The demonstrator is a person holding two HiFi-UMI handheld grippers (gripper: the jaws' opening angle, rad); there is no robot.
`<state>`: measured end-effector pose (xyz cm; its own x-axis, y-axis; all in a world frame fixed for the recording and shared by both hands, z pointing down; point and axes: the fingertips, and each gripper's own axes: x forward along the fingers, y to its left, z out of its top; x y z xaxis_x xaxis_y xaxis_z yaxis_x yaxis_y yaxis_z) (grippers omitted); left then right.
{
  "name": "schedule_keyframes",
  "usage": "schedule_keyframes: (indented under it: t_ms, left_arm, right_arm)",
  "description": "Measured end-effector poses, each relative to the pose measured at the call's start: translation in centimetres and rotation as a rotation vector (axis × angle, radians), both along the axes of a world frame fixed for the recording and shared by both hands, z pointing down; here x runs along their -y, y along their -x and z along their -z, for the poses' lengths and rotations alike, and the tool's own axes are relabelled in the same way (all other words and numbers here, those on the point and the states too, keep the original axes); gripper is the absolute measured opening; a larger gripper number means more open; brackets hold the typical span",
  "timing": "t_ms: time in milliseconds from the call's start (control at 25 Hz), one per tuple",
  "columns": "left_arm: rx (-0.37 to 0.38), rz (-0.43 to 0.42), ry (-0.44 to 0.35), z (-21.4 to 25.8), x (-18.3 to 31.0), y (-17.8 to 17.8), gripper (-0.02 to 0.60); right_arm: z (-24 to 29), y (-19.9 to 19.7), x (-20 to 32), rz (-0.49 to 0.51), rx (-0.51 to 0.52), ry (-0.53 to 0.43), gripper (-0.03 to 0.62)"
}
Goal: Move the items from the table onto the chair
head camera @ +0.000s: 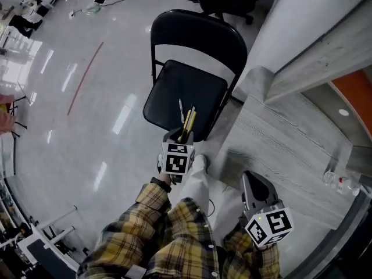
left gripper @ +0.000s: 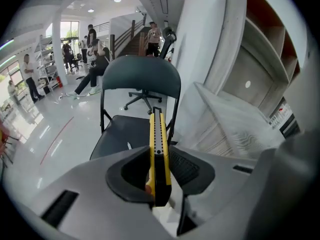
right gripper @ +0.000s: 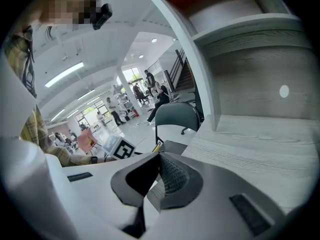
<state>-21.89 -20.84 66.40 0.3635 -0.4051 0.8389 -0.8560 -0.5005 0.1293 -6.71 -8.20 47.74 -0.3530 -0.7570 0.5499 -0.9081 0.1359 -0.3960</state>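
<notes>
A black folding chair (head camera: 192, 57) stands on the floor left of the grey wooden table (head camera: 290, 150). On its seat (head camera: 174, 89) lies a thin white pen-like item (head camera: 181, 110). My left gripper (head camera: 181, 137) hangs over the seat's near edge, shut on a yellow and black utility knife (head camera: 189, 122). In the left gripper view the knife (left gripper: 157, 144) stands upright between the pads and points at the chair (left gripper: 142, 79). My right gripper (head camera: 251, 180) is shut over the table's near edge with nothing in it, as the right gripper view (right gripper: 157, 176) also shows.
A clear plastic bottle (head camera: 340, 182) lies at the table's far right. A white shelf unit with an orange panel (head camera: 351, 95) rises behind the table. Glossy floor (head camera: 87, 127) spreads left of the chair. People and office chairs (left gripper: 92, 64) are far off.
</notes>
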Motion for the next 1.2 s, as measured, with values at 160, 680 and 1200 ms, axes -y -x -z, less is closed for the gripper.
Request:
schedule_keyframes:
  t_ms: [160,680,1200]
  left_arm:
    - [0.006,0.021,0.064,-6.7,1.5,0.0,0.120]
    - [0.039,0.152,0.162,-23.0,4.7,0.4,0.120]
    - [0.037,0.159,0.230,-26.2,5.4,-0.8,0.120]
  right_arm:
    - [-3.2,1.7,2.6,0.039,-0.002,0.011,0.018]
    - [-10.5,3.2,8.7,0.062,0.051,0.010,0.018]
    - [-11.0,6.6,10.1,0.115,0.090,0.019,0.018]
